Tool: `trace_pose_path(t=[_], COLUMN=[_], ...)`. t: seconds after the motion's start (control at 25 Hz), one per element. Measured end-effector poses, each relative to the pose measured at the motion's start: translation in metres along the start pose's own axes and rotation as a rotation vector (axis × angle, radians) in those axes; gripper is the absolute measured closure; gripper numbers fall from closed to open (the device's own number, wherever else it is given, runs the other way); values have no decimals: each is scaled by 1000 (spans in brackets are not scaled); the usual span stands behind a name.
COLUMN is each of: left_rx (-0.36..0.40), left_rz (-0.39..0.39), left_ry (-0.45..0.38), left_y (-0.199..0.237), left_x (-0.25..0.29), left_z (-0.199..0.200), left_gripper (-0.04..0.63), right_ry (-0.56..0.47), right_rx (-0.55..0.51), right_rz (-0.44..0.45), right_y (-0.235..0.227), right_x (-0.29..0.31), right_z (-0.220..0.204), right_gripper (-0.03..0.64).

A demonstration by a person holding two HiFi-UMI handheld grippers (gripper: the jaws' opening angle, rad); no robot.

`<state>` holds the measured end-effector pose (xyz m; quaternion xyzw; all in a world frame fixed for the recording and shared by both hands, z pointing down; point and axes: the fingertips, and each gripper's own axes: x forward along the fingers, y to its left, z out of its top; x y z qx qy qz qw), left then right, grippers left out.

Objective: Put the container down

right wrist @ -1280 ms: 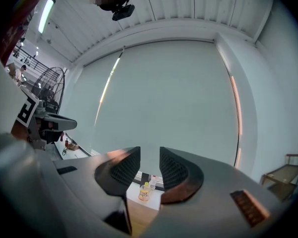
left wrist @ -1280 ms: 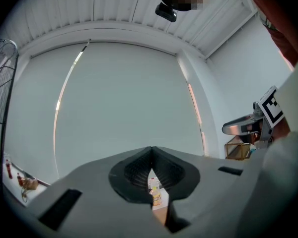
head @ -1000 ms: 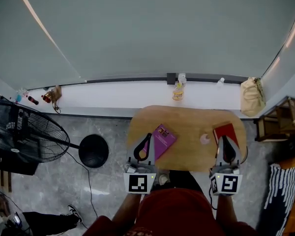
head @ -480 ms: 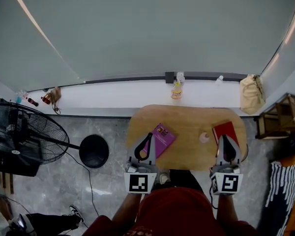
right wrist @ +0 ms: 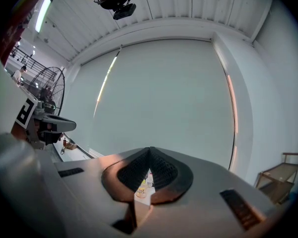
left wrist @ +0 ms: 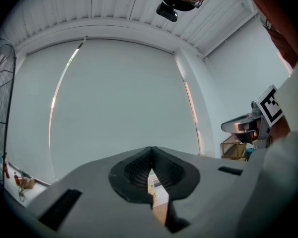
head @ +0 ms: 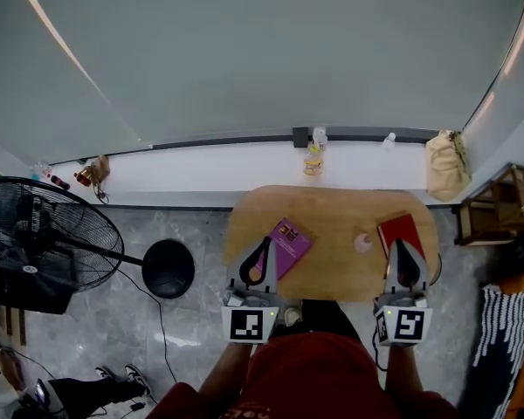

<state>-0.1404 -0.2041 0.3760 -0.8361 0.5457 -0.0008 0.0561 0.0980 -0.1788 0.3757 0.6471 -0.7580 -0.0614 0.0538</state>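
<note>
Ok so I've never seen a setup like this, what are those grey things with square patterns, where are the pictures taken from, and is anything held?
No robot here: a person holds a two-jaw gripper in each hand, the left gripper and the right gripper; the patterned cubes are part of them. The top-down picture comes from a camera on the person's head; the other two come from cameras riding on each gripper, looking along its jaws. On the wooden table lie a purple book, a red book and a small pink container. Both grippers are shut and hold nothing.
</note>
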Motion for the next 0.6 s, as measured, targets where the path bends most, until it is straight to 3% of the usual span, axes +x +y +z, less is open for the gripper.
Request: trace_pose_path(t=[0.6], left_rx=[23], left_rz=[-5], left_ry=[2], left_y=[-3], left_x=[-5], left_z=[-3], left_gripper=[589], right_ry=[7], right_rx=[3], right_rz=[-3], right_y=[0], right_x=[-5], right_z=[-5], right_gripper=[620])
